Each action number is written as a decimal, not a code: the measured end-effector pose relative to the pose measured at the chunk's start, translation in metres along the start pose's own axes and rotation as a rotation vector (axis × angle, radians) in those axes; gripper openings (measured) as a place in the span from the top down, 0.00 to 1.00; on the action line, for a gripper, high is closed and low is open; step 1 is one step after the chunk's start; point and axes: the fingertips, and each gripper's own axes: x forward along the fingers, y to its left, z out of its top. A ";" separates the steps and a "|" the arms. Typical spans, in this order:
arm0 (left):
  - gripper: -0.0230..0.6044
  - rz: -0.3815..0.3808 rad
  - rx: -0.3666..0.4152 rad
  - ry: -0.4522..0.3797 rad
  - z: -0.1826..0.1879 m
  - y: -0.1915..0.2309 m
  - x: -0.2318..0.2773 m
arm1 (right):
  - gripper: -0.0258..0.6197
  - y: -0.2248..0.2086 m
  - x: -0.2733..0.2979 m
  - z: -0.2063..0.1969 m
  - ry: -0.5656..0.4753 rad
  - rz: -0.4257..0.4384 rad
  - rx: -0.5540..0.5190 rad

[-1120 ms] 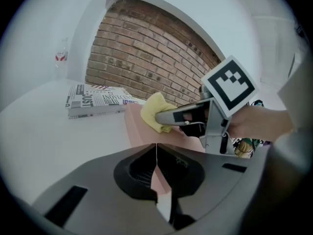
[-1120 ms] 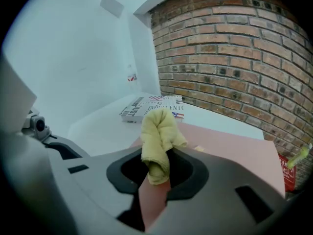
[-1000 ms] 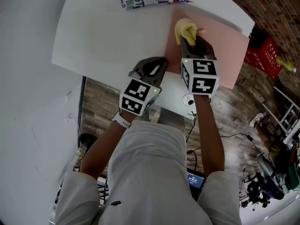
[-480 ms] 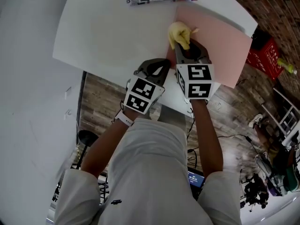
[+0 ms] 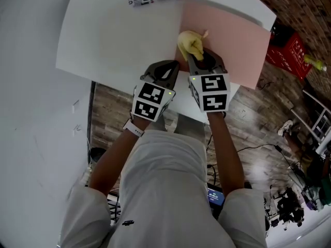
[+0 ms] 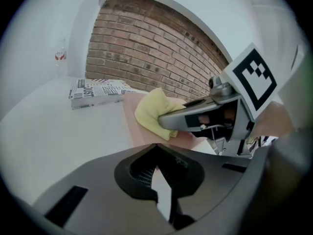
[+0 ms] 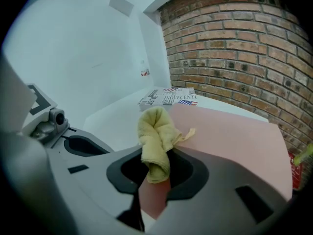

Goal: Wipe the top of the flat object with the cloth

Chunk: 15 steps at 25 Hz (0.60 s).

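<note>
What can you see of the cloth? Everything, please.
The cloth is small, pale yellow and looks like soft fabric. It is bunched into a rolled, folded wad, with a thin corner or tag poking out on its right. Its near end is pinched between the shut jaws of the right gripper. The rest sticks out ahead of the jaws and rests on the pink sheet, near the sheet's left edge. Nothing else touches it.
</note>
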 end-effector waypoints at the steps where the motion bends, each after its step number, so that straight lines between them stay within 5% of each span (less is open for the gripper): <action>1: 0.94 0.001 0.002 0.000 0.000 0.000 0.000 | 0.81 -0.005 -0.002 -0.002 -0.001 -0.007 0.008; 15: 0.94 0.024 0.033 0.007 -0.002 0.002 0.000 | 0.81 -0.109 -0.053 -0.040 -0.013 -0.188 0.083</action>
